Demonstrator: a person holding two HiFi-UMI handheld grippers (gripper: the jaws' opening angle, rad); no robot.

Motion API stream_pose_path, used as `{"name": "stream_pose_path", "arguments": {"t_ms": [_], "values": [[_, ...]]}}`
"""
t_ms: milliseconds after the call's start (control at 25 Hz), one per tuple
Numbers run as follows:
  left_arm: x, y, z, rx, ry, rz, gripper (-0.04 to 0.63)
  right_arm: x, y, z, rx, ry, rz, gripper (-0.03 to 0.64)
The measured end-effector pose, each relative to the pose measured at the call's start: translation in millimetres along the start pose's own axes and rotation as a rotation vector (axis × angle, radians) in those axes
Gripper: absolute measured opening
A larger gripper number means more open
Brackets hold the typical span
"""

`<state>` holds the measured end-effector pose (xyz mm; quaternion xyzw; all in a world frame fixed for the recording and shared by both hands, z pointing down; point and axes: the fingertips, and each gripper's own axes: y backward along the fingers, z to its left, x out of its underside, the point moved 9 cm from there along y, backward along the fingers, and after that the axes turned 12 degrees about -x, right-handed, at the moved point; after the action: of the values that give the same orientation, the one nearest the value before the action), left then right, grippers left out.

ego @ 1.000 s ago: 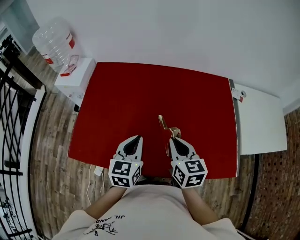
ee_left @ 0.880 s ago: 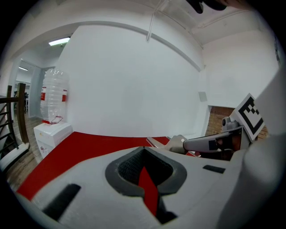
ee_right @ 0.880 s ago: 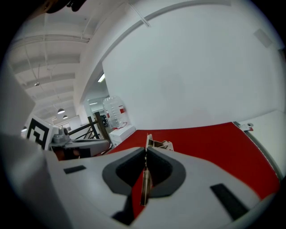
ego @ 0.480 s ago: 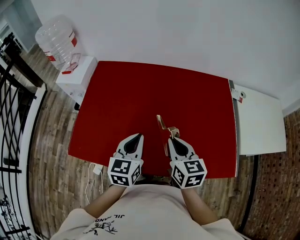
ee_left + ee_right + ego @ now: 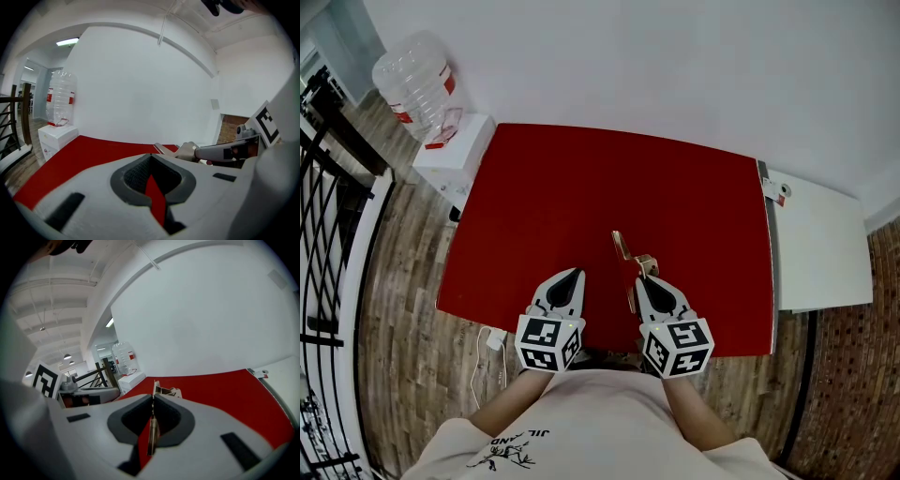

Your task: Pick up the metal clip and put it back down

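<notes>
Both grippers were clenched: right gripper clamped the metal clip, which projected beyond its tips; left gripper sat empty alongside.

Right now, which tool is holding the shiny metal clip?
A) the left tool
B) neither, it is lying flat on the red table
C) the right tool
C: the right tool is pinched shut on the metal clip, and its own view shows the clip's thin handle clamped between the jaws, while the left tool has nothing in it.
</notes>
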<state>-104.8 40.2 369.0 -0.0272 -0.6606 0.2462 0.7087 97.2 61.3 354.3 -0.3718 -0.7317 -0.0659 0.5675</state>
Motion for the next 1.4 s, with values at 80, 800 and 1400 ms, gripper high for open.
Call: {"name": "stream_pose_path", "arguments": {"t_ms": [80,800,1400], "values": [[-0.2,0.4,-1.0,0.005,-0.003,-0.002,0.005,-0.5,0.3,0.5,-0.002,0.0,0.0,0.015],[1.2,-0.6,0.1,0.006,0.006,0.0,0.005,-0.2,-4.4,2.8,-0.034,-0.011,0.011,0.015],[6.0,-12.3,11.4,0.002,0.01,0.031,0.005,1.3,-19.7,-1.8,-0.035,-0.024,0.032,0.015]]}}
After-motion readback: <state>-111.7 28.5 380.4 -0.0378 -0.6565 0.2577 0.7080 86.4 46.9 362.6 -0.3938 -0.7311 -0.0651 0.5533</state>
